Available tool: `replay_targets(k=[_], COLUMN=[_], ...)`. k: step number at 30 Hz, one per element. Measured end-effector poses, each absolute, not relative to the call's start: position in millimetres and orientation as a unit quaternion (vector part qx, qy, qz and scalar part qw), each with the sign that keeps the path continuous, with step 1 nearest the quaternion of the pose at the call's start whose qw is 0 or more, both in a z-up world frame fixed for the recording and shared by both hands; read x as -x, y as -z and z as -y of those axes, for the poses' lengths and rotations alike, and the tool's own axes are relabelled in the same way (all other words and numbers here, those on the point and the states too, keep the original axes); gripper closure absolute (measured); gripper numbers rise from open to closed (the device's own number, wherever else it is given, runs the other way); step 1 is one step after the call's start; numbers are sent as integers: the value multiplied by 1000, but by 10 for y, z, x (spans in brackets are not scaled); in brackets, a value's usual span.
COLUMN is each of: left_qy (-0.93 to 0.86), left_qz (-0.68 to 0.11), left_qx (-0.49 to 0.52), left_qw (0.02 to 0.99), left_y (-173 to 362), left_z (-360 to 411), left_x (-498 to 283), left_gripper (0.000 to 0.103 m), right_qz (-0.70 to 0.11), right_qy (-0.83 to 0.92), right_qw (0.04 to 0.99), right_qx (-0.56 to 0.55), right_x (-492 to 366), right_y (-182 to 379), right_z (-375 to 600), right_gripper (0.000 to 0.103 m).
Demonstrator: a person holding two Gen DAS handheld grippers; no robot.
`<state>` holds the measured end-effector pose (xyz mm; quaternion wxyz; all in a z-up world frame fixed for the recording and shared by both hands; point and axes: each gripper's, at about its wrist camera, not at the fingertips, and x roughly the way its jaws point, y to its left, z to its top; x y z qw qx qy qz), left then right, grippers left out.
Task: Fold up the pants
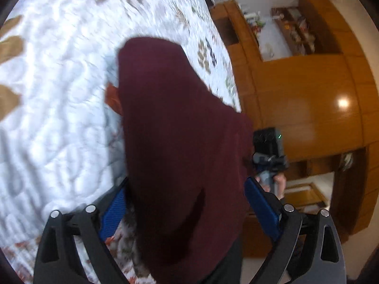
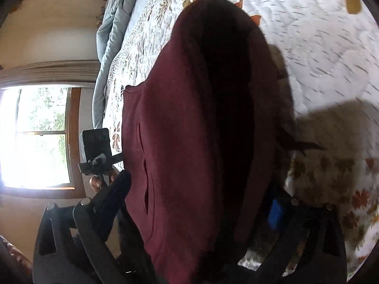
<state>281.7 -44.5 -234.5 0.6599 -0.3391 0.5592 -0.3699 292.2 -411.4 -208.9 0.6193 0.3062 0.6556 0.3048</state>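
Note:
The maroon pants hang lifted over the white floral quilt, stretched between both grippers. My left gripper has its blue-padded fingers on either side of the bunched cloth, which fills the gap between them. In the right wrist view the pants drape over my right gripper, with a pocket slit facing left; its fingers flank the cloth. Each view shows the other gripper and hand at the pants' edge, the right gripper in the left wrist view and the left gripper in the right wrist view.
The quilt covers the bed. A wooden cabinet with shelves stands beside the bed. A bright window and a light blue blanket lie along the bed's far side.

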Motion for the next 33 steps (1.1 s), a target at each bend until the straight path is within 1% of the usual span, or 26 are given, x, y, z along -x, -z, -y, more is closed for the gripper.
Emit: replay_targets(k=[4,5,6,7,8,9,10,11,14,17,20,22,27,33], left_qy=[360,358,354,349,339,332,328,329,333,339,351,355,346,293], left_qz=[-571,-572,-574,-577,-586,-590,-590,-588,-573,-556,-542,-535,-505,-481], left_qx=[315,313,310,306,298,298,305,310,324,334,336,336,333,339], left_qw=[667,668,670,672,673,673,672,671,675,681,686,689,717,754], left_y=[2335,2338,2329,2321,2321,2331,2360,2380,2371,2294,2159,2056,1712,1464], left_z=[550,549,554,563,571,585,528,485,472,464,434,395,-3,-821], left_x=[-2799,-2789,-2778,-2778,-2795,-2823,-2819,-2815,-2809,-2785,-2764,-2779,-2958,-3323], left_gripper=[8,9,10,17,36,42,52,60,65,67,68,68,68,68], right_qz=[-656,-656,-656,-658,-660,-659,-657,-654,-645,-638,-629,-626,-609,-594], right_qy=[-309,-311,-309,-304,-294,-291,-292,-293,-290,-285,-288,-293,-314,-347], right_qw=[623,627,632,639,645,644,645,649,664,676,686,690,699,697], right_qx=[-294,-281,-274,-258,-249,-256,-259,-256,-243,-234,-223,-216,-206,-201], right_x=[-2927,-2918,-2911,-2905,-2885,-2860,-2831,-2802,-2746,-2725,-2717,-2720,-2864,-3482], right_y=[2065,2058,2053,2049,2049,2049,2033,2000,1880,1737,1585,1495,1334,1270], right_z=[3998,3960,3929,3879,3873,3908,3922,3915,3844,3788,3744,3714,3452,2679], right_gripper=[3,5,15,25,38,43,50,53,58,63,66,66,67,67])
